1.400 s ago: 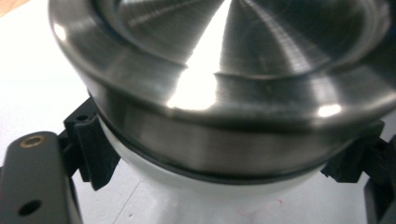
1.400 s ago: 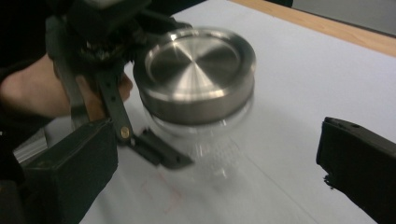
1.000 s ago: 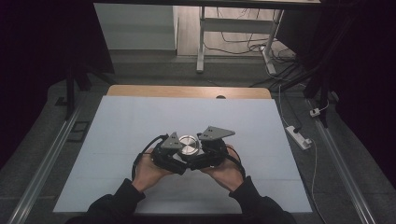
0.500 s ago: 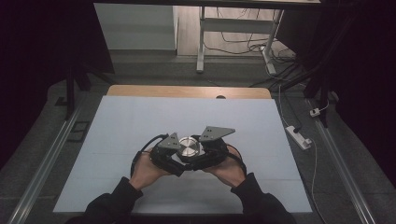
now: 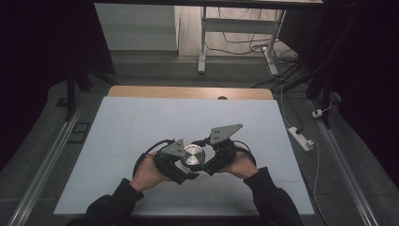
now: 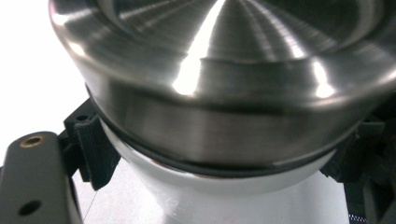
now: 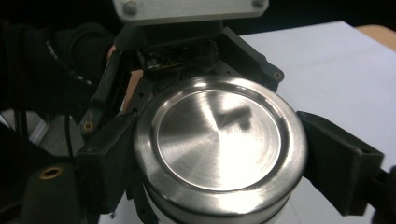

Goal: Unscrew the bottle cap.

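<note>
A white bottle with a brushed steel lid (image 5: 193,156) is held just above the table between both hands. My left gripper (image 6: 224,156) is shut on the white body right under the lid (image 6: 224,70); in the high view that left gripper (image 5: 184,165) sits on the bottle's near-left side. My right gripper (image 7: 219,149) comes in from the right, its jaws on either side of the lid (image 7: 219,133). Those jaws have just been opening, with the lid still between them and very little gap. From above, the right gripper (image 5: 203,160) lies next to the lid.
A pale sheet (image 5: 141,122) covers the table, with a wooden strip (image 5: 188,92) at its far edge. The left gripper's body (image 7: 187,51) shows behind the lid in the right gripper view. A power strip (image 5: 301,138) lies on the floor to the right.
The right gripper has shifted slightly by the lid. The left hand and the bottle have stayed where they were.
</note>
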`<state>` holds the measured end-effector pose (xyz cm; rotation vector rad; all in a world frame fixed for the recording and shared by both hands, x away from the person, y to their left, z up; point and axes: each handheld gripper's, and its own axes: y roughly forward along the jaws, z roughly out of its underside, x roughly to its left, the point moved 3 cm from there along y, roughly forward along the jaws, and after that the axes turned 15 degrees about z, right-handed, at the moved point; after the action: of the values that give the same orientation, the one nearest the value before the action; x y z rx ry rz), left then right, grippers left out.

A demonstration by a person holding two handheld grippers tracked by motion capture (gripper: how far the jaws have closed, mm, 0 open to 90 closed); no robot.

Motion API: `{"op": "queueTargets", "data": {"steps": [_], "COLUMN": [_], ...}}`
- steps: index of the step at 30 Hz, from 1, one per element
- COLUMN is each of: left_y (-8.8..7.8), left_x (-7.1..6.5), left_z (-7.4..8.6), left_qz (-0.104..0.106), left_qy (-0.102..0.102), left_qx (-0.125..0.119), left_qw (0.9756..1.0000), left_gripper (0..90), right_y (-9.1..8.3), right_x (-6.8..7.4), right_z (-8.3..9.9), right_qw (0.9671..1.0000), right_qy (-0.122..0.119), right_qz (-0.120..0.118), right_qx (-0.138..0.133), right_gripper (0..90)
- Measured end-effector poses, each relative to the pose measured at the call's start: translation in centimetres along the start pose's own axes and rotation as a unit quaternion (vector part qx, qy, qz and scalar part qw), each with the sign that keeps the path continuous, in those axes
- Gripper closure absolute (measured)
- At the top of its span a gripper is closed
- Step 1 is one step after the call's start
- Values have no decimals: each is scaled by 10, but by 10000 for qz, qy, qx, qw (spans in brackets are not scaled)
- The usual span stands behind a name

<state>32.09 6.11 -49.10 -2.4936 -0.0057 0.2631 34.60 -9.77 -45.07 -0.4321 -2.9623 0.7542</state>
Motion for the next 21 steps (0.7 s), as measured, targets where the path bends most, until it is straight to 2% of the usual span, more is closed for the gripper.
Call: {"op": "queueTargets", "data": {"steps": [2, 3, 6, 8, 9, 10, 11, 13, 16, 17, 18, 21], "left_y": [-1, -3, -5, -5, -6, -6, -6, -6, -6, -6, -6, -5], "left_x": [1, 3, 5, 7, 8, 8, 9, 10, 11, 11, 11, 9], "left_z": [0, 1, 2, 3, 3, 3, 4, 4, 4, 4, 4, 3], "left_qz": [-71, -180, -310, -447, -512, -569, -687, -795, -869, -882, -903, -949], "left_qy": [-49, -137, -243, -390, -402, -486, -566, -617, -694, -724, -715, -739], "left_qx": [-30, -81, -123, -205, -164, -246, -233, -210, -249, -249, -242, -247], "left_qw": [10000, 9997, 9991, 9980, 9977, 9969, 9958, 9947, 9935, 9932, 9931, 9924], "left_gripper": [154, 154, 154, 154, 154, 154, 154, 154, 154, 154, 154, 154], "right_y": [2, 2, 2, 3, 3, 3, 5, 7, 10, 10, 12, 14], "right_x": [2, 3, 8, 10, 11, 11, 12, 14, 16, 16, 18, 20], "right_z": [-2, -4, -10, -13, -13, -13, -13, -13, -14, -14, -14, -14], "right_qw": [9997, 9993, 9967, 9922, 9899, 9899, 9837, 9803, 9748, 9748, 9719, 9701], "right_qy": [149, 214, 443, 637, 688, 688, 766, 733, 858, 858, 916, 998], "right_qz": [157, 247, 630, 1010, 1182, 1182, 1575, 1792, 2034, 2034, 2153, 2201], "right_qx": [111, 163, 263, 347, 363, 363, 412, 393, 312, 312, 265, 227], "right_gripper": [40, 18, 10, 13, 23, 23, 38, 54, 75, 75, 93, 139]}}
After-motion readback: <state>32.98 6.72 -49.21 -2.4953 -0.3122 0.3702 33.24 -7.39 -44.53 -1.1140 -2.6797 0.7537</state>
